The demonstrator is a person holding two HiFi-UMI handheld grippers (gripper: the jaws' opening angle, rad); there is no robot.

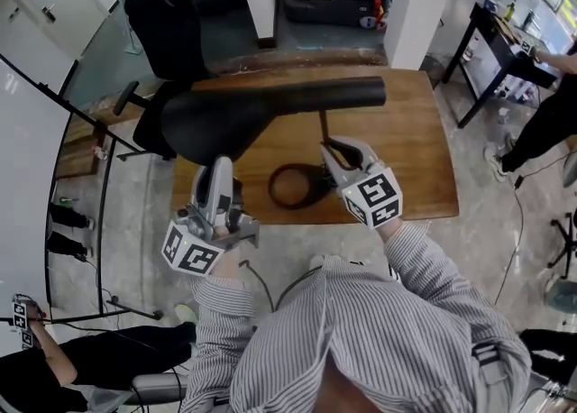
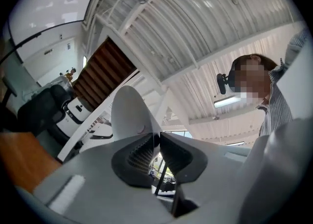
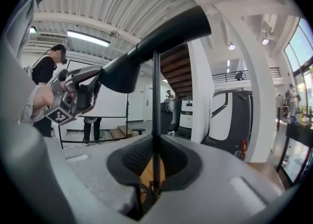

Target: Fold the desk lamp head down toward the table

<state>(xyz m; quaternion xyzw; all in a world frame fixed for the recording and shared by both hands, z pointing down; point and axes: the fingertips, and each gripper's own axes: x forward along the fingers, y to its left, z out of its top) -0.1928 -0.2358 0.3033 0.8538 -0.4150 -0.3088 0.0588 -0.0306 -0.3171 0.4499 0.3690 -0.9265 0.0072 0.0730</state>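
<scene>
The lamp head (image 1: 270,106) stretches across the upper centre of the frame, well above the table (image 1: 415,154), so the fold looks barely begun. Your right gripper (image 1: 330,148) is clamped on the thin stem (image 3: 156,96). Your left gripper (image 1: 222,166), jaws nearly together, pinches the head's wide end at centre left

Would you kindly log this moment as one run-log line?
right tool clamped on lamp post | left tool shut, empty | lamp head not folded down
</scene>
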